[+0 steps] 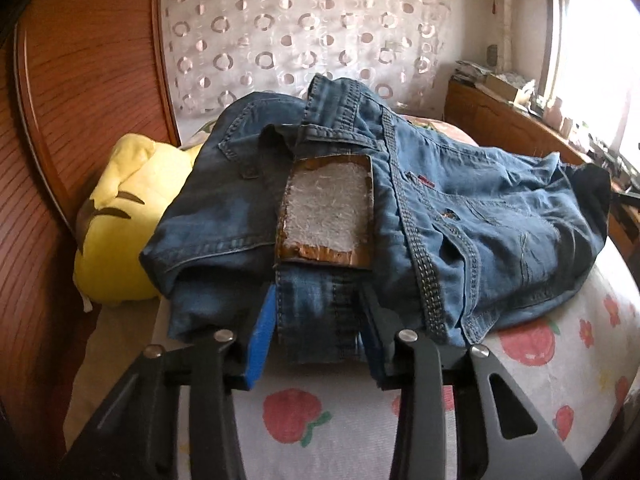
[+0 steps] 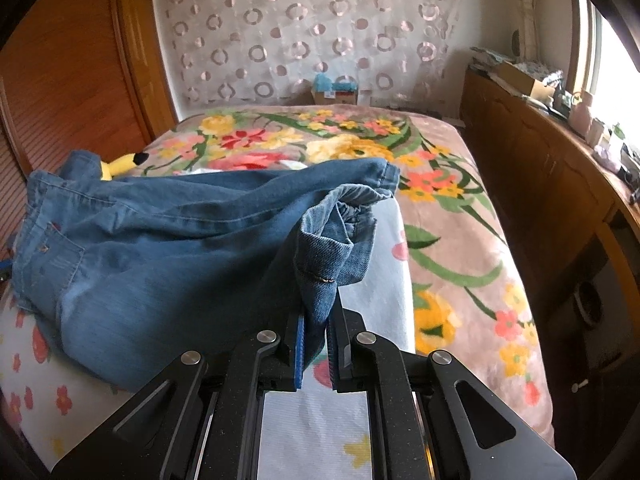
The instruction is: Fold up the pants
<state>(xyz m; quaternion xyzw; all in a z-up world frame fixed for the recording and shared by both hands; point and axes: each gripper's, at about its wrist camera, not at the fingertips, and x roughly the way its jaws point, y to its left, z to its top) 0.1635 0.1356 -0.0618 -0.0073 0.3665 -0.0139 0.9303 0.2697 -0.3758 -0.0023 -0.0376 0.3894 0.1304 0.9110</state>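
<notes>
Midway, the jeans (image 2: pixel 168 240) lie rumpled on the bed (image 2: pixel 460 208), unfolded; right tool (image 2: pixel 314 344) clenched on a leg hem at six o'clock, left tool (image 1: pixel 318 336) straddling the waistband (image 1: pixel 316 312), grip uncertain.

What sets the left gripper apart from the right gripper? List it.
1. The left gripper stands wider, straddling the jeans' waistband; the right gripper is pinched nearly shut.
2. The left gripper is at the waist end, by the patch; the right gripper clamps a bunched leg hem.
Shared: black frames, blue pads, both at the same jeans.
</notes>
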